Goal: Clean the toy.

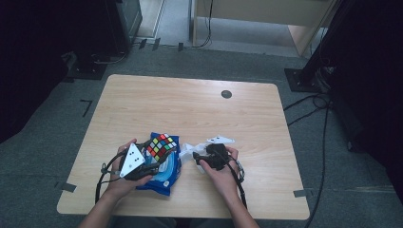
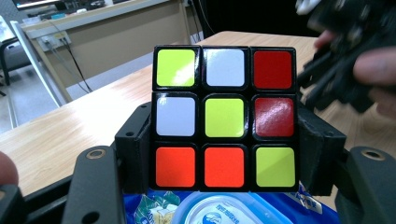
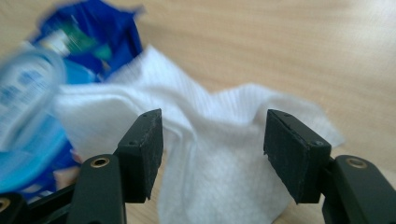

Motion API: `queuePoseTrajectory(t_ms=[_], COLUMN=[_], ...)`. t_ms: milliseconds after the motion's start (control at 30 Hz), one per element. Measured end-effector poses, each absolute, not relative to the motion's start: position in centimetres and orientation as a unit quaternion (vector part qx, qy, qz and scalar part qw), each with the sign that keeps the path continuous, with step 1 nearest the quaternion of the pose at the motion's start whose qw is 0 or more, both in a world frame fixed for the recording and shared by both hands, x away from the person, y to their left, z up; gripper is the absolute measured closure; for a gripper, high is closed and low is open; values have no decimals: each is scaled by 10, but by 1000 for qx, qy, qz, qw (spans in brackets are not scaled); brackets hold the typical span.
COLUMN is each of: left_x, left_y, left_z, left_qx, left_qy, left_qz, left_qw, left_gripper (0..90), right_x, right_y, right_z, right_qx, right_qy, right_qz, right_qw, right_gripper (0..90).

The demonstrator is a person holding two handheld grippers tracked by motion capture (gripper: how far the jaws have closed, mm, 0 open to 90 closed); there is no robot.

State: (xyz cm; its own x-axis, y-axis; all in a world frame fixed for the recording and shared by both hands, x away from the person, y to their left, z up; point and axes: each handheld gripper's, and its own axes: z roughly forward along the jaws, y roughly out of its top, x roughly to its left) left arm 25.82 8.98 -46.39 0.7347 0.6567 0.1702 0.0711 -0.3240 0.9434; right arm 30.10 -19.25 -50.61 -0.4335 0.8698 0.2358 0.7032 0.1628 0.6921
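left tool (image 2: 224,186) clamps the cube (image 2: 224,119) by its sides, held over the blue wipes pack (image 1: 164,172) at the counter's (image 1: 190,109) near edge. right tool (image 3: 212,156) hangs half open, empty, jaws either side of the white wipe (image 3: 219,154) trailing from the pack. to do it well: lower squarely, pinch the wipe's raised fold, keep the cube steady. count: one cube, one pack, one loose wipe, two tools.

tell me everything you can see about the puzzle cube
The cube is a three-by-three puzzle with a black plastic frame and glossy stickers, scrambled: the face toward the left gripper's camera shows yellow, white, red and orange squares. It sits upright, clamped on two opposite sides by the left gripper, just above the blue wipes pack near the table's front edge.
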Motion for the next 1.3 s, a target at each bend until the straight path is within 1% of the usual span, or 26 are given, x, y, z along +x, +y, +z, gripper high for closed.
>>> queuePoseTrajectory(t_ms=[33,133,167,267,300,367,400,467,533,633,867,1067,1167,1300], left_x=[258,258,257,256,256,255,255,254,254,252,246,242,242,242], left_y=[90,90,90,89,88,87,86,85,82,78,64,58,57,60], left_z=[-464,-464,-464,-464,-464,-464,-464,-465,-465,-466,-468,-470,-471,-469], left_qx=[765,765,766,766,767,769,770,772,773,778,788,795,797,793], left_qy=[239,238,237,234,232,230,228,226,223,218,197,187,185,186], left_qz=[276,276,276,276,275,275,274,273,269,263,253,248,248,246], left_qw=[531,530,530,531,531,530,529,528,529,527,526,521,519,526], left_gripper=[340,340,340,340,340,341,340,341,340,340,341,340,341,341], right_x=[301,300,300,298,298,298,298,295,289,283,270,264,260,254], right_y=[-191,-187,-186,-189,-193,-199,-202,-206,-210,-213,-196,-177,-169,-166], right_z=[-510,-513,-513,-515,-516,-516,-515,-510,-498,-481,-455,-452,-449,-438], right_qx=[521,510,509,506,507,512,509,485,454,442,383,345,334,313], right_qy=[758,765,766,763,761,754,749,748,735,706,699,708,707,701], right_qz=[377,368,365,360,361,367,377,404,454,517,579,601,611,637], right_qw=[109,139,146,177,185,185,192,205,218,198,175,137,126,77], right_gripper=[381,425,470,674,764,872,887,893,896,895,894,891,885,883])
